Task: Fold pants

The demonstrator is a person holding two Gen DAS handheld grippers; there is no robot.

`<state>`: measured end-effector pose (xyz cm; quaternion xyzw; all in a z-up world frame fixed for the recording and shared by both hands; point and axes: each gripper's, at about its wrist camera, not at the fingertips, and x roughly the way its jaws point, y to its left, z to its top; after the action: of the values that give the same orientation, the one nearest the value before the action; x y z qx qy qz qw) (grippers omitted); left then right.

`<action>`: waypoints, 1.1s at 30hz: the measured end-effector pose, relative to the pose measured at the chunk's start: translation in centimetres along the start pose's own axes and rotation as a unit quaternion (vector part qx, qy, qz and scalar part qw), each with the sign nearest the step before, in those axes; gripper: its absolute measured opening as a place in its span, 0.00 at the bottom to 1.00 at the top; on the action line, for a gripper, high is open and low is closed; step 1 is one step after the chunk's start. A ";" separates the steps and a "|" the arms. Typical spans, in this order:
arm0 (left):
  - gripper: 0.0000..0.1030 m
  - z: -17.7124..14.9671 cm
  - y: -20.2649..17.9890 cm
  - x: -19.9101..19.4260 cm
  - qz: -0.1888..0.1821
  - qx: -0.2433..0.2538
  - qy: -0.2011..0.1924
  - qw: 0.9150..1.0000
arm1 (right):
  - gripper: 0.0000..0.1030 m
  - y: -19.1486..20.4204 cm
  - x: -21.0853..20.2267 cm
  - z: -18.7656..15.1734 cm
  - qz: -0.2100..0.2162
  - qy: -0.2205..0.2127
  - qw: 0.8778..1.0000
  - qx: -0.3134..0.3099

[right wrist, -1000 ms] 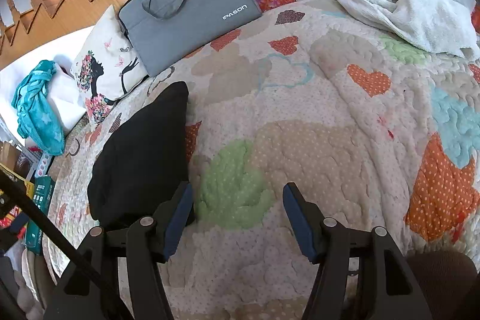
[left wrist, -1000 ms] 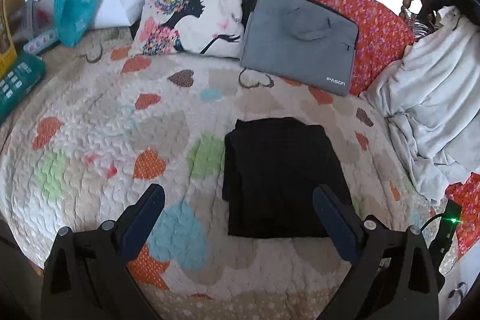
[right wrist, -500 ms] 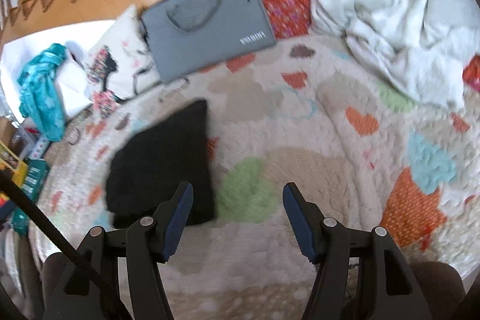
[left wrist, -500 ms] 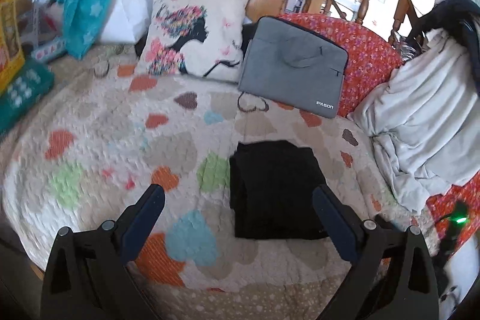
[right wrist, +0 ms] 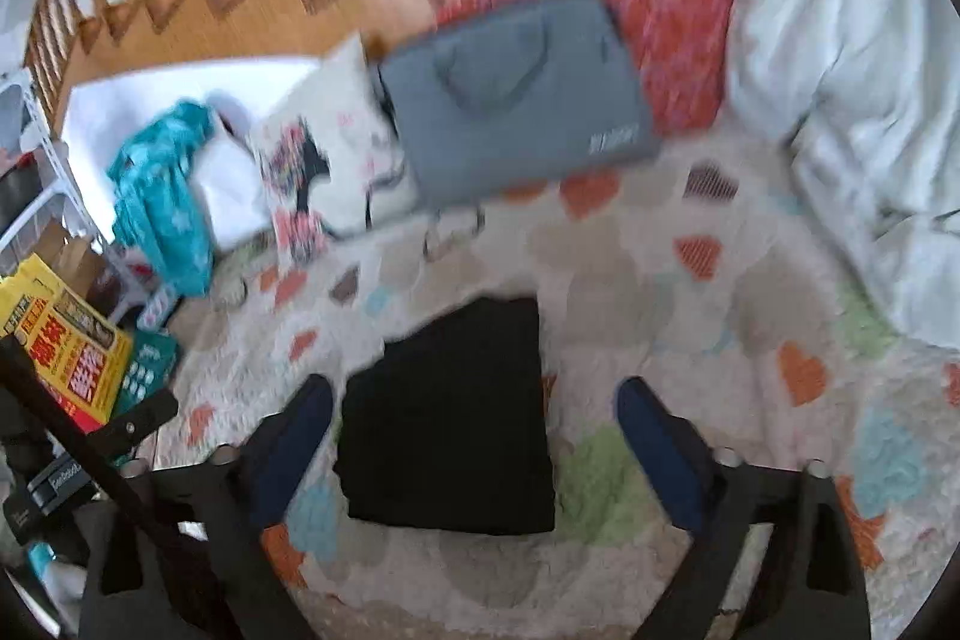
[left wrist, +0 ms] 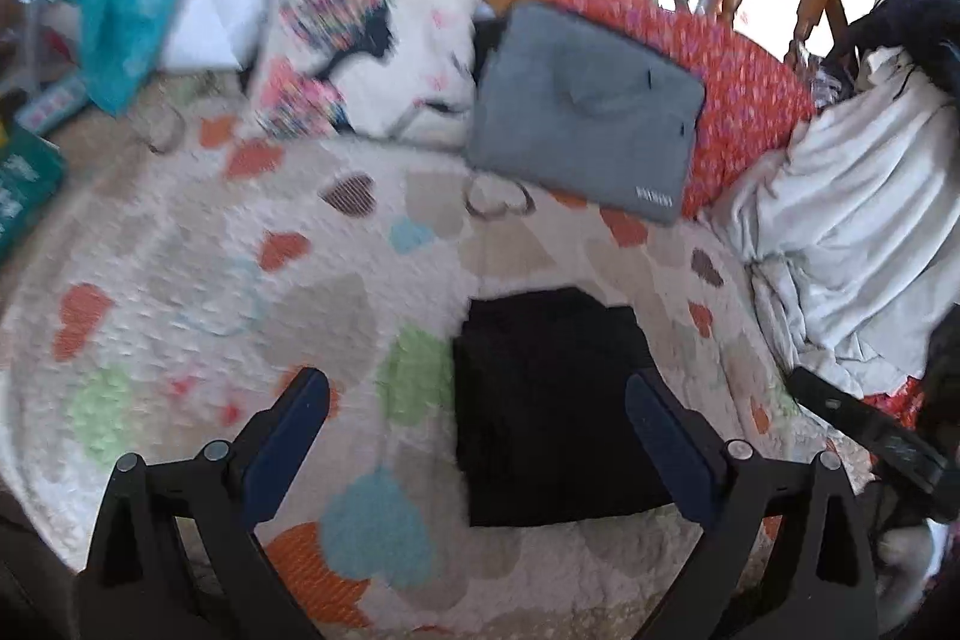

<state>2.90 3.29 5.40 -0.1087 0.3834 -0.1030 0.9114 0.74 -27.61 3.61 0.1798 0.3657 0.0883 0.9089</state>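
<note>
Lying folded, seemingly untouched, pants sit ahead of both wide-open, empty grippers.

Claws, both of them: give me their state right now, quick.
Left claw: open, holding nothing, above the folded black pants.
Right claw: open, holding nothing, also above the pants.

Black pants; heart-patterned quilt; grey bag.

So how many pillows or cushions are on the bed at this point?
2 that I can see: a white printed pillow at the head of the bed, and a red floral cushion behind the grey laptop bag. The white blanket may hide more.
</note>
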 end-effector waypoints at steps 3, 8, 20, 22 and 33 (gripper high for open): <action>0.96 0.7 -0.2 4.8 -0.029 0.000 0.044 0.999 | 0.76 -1.4 4.0 1.1 0.006 0.033 0.999 -0.005; 0.96 0.6 0.8 11.2 -0.032 -0.025 0.096 0.995 | 0.76 -4.3 10.0 2.8 0.047 0.072 0.996 0.038; 0.96 1.2 0.7 19.2 -0.081 -0.009 0.152 0.985 | 0.76 -6.8 17.5 2.5 0.120 0.151 0.977 0.088; 0.96 0.3 0.6 19.8 -0.101 -0.001 0.165 0.981 | 0.76 -6.4 18.1 1.9 0.131 0.160 0.975 0.084; 0.46 0.4 1.0 20.1 -0.175 -0.051 0.202 0.962 | 0.40 -3.8 19.7 0.8 0.157 0.164 0.971 0.077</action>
<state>17.06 -1.13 -8.22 -0.1975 0.5391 -0.2615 0.7759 15.55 -25.53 -9.76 0.2880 0.4828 0.2299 0.7944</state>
